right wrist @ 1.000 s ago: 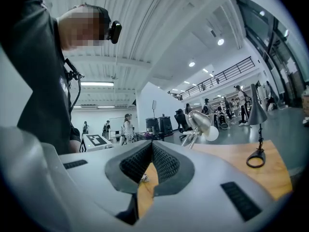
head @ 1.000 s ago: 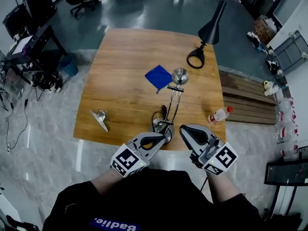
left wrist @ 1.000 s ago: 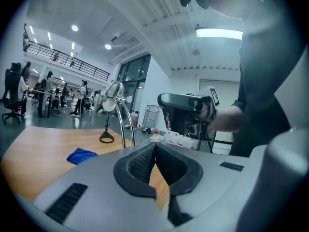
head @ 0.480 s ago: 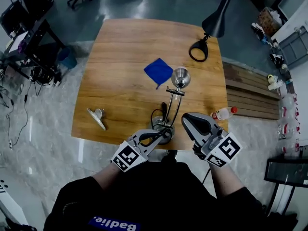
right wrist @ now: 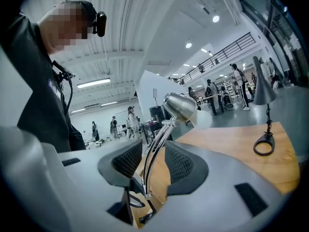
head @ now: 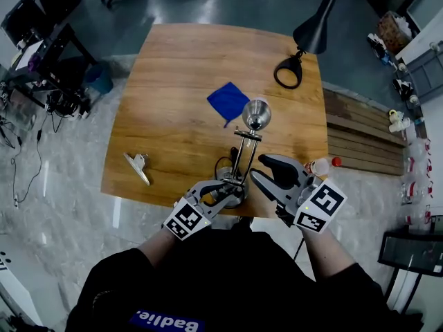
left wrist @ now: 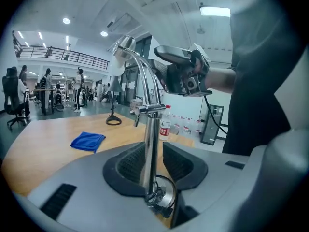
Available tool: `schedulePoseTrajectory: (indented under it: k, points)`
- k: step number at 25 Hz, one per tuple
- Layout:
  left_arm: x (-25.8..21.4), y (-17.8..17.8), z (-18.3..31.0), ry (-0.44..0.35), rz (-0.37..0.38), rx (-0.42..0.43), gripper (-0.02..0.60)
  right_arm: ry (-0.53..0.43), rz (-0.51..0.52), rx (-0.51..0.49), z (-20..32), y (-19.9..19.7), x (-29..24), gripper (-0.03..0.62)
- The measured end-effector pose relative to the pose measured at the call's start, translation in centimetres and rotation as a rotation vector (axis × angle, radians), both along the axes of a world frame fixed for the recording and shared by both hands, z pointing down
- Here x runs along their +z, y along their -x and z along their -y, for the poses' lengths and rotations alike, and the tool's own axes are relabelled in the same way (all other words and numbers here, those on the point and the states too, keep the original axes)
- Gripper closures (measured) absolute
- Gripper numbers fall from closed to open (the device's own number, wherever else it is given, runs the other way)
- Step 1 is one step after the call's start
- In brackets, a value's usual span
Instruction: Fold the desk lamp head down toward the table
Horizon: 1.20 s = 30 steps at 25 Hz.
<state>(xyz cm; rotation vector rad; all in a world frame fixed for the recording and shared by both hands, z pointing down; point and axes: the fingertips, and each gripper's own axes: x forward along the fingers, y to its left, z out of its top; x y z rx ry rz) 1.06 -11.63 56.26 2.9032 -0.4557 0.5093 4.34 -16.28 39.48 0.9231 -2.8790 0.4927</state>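
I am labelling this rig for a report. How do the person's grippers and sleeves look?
The left gripper and right gripper have grey shells with black textured pads. Each carries a white cube with black square markers. The sleeves are black.

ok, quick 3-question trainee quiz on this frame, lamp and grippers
1. True or false: the silver lamp has its head folded down onto the table.
2. What stands between the left gripper's jaws? A) blue cloth B) the lamp's post C) bottle
3. Do the right gripper's jaws press on the lamp's arm?

Key: 1 false, the head is up. 2 B. 3 No: both grippers' jaws have just been opening, with gaps beside the lamp.
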Motion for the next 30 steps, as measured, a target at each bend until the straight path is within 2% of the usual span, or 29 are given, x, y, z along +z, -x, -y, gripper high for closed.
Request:
schedulePoseTrajectory:
  k: [7, 14, 20, 24, 28, 30]
  points:
    - [0.3, -1.7, 1.0, -0.032, 0.005, 0.025, 0.446, 0.052, -0.014, -0.020, 0.8, 0.3, 0.4, 0.457]
    - [0.9, -3.2, 1.6, -0.028, 0.007, 0.025, 0.446, 0.135, 0.024, -0.050, 2.4, 0.8, -0.2, 0.457]
    - [1.3, -3.5, 1.6, -0.027, -0.007, 0.022, 0.446, 0.262, 0.176, -0.059, 3.7, 0.7, -0.6, 0.457]
    - [1.3, -3.5, 1.6, -0.023, -0.014, 0.022, 0.446, 0.318, 0.234, -0.074, 4.1, 0.8, -0.8, 0.461]
    - [1.4, -3.5, 1.5, -0.022, -0.015, 0.021, 0.446, 0.378, 0.302, -0.072, 4.5, 0.6, -0.4, 0.536]
    - [1.4, -3.4, 1.5, -0.023, -0.018, 0.021, 0.446, 0.393, 0.323, -0.081, 4.5, 0.6, -0.3, 0.540]
